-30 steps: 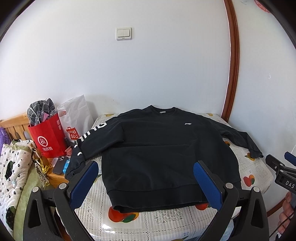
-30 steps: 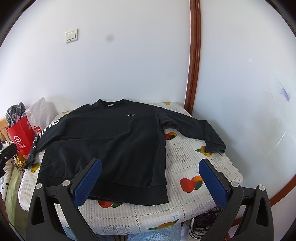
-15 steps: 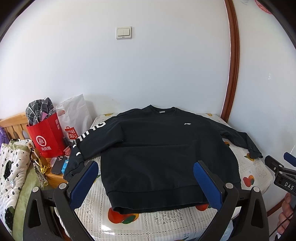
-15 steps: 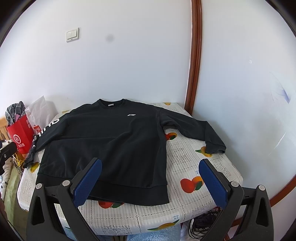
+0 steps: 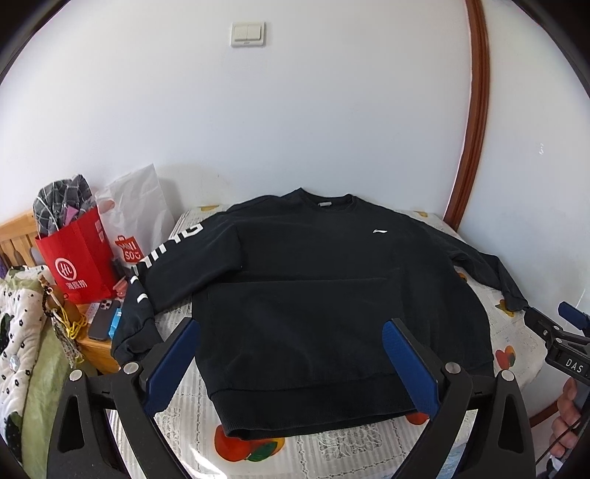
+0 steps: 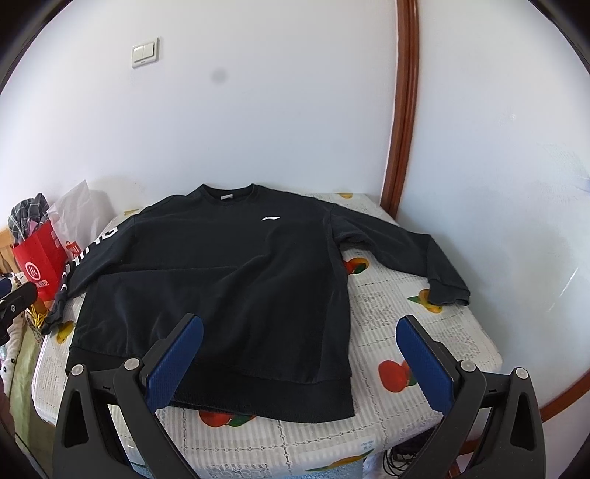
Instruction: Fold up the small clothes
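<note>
1. I see a white-walled corner with a brown wooden trim strip (image 6: 403, 110) running up it and a light switch (image 5: 247, 33) high on the wall; below stands a worktop (image 6: 424, 324) covered in a white fruit-print cloth.
2. The black sweatshirt (image 5: 313, 287) lies face up and flat on that worktop, collar toward the wall, hem toward me, a small white logo (image 6: 271, 219) on its chest.
3. Its lettered sleeve (image 5: 158, 265) runs off the worktop's edge on the red-bag side and hangs down; the other sleeve (image 6: 398, 250) stretches out flat across the cloth, its cuff (image 6: 448, 293) near the worktop's far-side edge.
4. My left gripper (image 5: 291, 353) hovers over the sweatshirt's hem, its blue pads spread wide, holding nothing.
5. My right gripper (image 6: 299, 353) hangs over the hem corner nearest the plain sleeve, pads equally wide apart and empty; one pad sits over the fabric, the other over bare cloth.
6. Beside the worktop, next to the lettered sleeve, stand a red shopping bag (image 5: 75, 265) stuffed with checked fabric and a white plastic bag (image 5: 136, 206) behind it.
7. A phone (image 5: 103, 318) lies on a low wooden stand below the red bag.
8. In the left view, the right gripper's tip and a hand (image 5: 568, 416) show just beyond the plain sleeve's cuff.
</note>
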`<state>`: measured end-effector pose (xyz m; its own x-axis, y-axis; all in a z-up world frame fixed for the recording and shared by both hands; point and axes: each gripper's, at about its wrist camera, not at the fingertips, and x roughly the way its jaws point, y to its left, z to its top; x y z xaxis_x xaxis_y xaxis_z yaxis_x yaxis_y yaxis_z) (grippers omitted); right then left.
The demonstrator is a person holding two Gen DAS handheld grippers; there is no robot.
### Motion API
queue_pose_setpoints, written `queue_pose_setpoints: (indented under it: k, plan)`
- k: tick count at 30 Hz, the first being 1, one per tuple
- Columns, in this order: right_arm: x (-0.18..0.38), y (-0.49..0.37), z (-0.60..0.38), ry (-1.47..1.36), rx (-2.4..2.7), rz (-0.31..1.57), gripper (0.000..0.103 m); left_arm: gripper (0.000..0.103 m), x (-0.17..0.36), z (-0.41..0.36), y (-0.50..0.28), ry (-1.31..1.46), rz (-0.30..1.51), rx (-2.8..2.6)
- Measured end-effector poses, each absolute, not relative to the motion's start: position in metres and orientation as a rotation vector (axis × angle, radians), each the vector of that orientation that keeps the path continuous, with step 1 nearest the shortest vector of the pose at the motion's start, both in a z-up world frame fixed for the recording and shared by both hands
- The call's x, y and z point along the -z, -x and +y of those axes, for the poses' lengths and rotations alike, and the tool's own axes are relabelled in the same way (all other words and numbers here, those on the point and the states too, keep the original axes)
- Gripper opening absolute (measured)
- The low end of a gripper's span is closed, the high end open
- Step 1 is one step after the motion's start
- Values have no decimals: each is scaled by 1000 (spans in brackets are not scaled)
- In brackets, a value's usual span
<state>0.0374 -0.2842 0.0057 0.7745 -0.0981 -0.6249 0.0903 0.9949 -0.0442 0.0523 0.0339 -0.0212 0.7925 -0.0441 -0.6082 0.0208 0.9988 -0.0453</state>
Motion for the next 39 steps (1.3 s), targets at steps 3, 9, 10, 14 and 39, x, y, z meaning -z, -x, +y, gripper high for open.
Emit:
queue_pose_setpoints:
  k: [3,9,10,14,39]
  plan:
    - [7,-56,-281,13,92,704,103,100,34,44,-68,34,680,8]
    - [31,-91,-273,38,88,741,103,100,71,80,-104,7,747,-81]
    - [34,-95,-271,43,88,744,102,100,78,87,-110,0,760,-104]
    - [50,-121,-263,40,49,754,102,94,109,121,-130,-19,813,-187]
    - [92,-190,-241,96,11,865,102,7,146,190,-179,51,894,-298]
